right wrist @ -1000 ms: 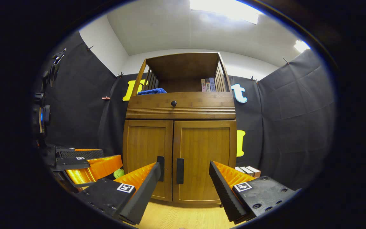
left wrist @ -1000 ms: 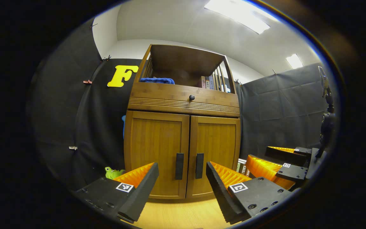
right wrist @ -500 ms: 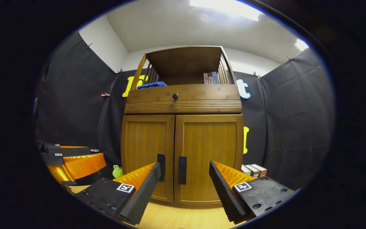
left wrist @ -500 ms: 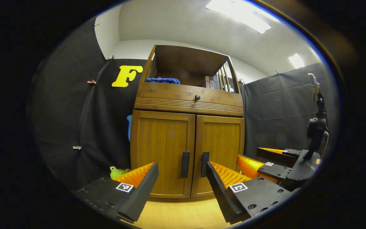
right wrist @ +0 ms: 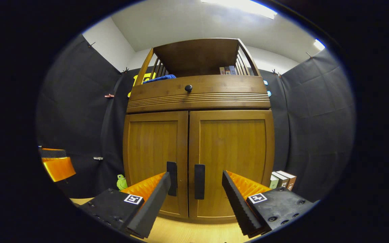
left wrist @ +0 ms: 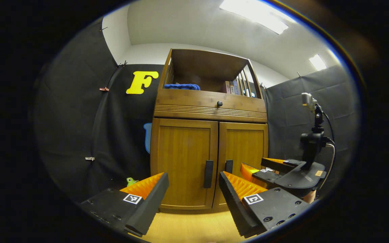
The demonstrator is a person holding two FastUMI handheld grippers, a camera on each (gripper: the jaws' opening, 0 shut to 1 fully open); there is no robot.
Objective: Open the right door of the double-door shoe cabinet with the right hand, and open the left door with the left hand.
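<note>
— Wood, honey-brown: the cabinet [right wrist: 198, 135] stands against the black cloth wall, both doors shut. The left door [right wrist: 154, 162] and the right door [right wrist: 231, 162] meet in the middle, each with a dark upright handle by the seam.

— And the claws?

— The right gripper [right wrist: 196, 199] is low in front of the doors with its fingers spread wide, holding nothing. In the right gripper view the right door's handle [right wrist: 199, 181] shows in the gap between them, and the left door's handle [right wrist: 172, 173] sits just above the tip of one finger. No touch that I can see.

— The other one?

— The left gripper [left wrist: 193, 197] is also spread apart and empty, farther back, facing the left door; that handle [left wrist: 208, 173] shows between its fingers. From there the right gripper appears off to the side, nearer the cabinet.

— Anything else about?

— A drawer with a round knob [right wrist: 188, 88] above the doors, a blue cloth [right wrist: 160, 78] and some books [right wrist: 228, 70] on the open shelf, a small green toy [right wrist: 121, 182] on the floor by the cabinet, more books [right wrist: 282, 180] on the other side.
</note>
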